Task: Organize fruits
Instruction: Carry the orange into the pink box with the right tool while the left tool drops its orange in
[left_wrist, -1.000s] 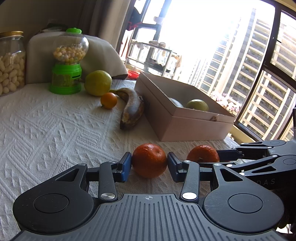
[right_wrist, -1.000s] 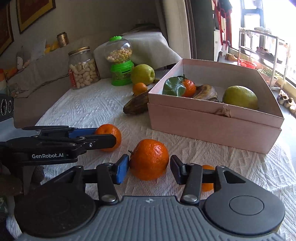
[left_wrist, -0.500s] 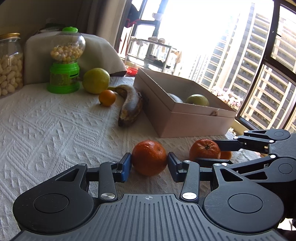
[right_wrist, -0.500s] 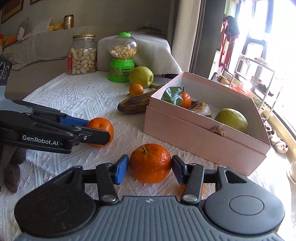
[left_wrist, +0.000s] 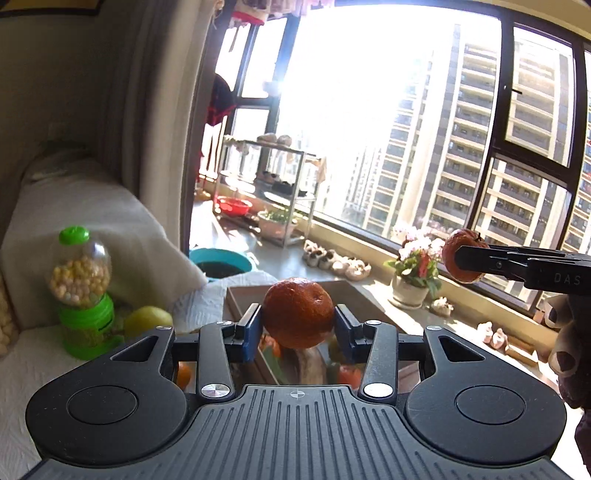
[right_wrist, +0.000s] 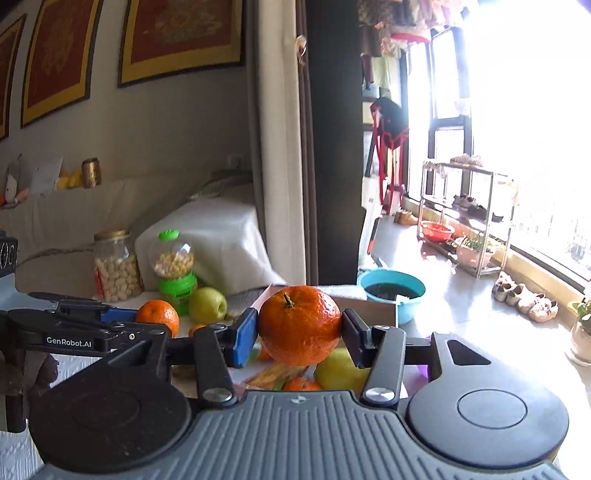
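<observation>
My left gripper (left_wrist: 297, 326) is shut on an orange (left_wrist: 297, 312) and holds it in the air above the pink box (left_wrist: 243, 295). My right gripper (right_wrist: 300, 328) is shut on another orange (right_wrist: 300, 325), also raised over the box (right_wrist: 369, 308). Each gripper shows in the other's view, the right one (left_wrist: 461, 260) at the right, the left one (right_wrist: 147, 325) at the left with its orange (right_wrist: 157, 315). Below the jaws I see fruit in the box: a green fruit (right_wrist: 338, 371), a small orange (right_wrist: 301, 384) and a banana (left_wrist: 312, 363).
A green candy dispenser (left_wrist: 83, 295) and a green apple (left_wrist: 147, 321) stand on the white cloth at the left. A nut jar (right_wrist: 116, 271) stands beside them. A small orange (left_wrist: 183, 374) lies on the cloth. A blue bowl (right_wrist: 391, 290) sits on the floor beyond the box.
Both grippers have lifted their oranges off the table and carried them up and forward over the box. The views now look higher, toward the window.
</observation>
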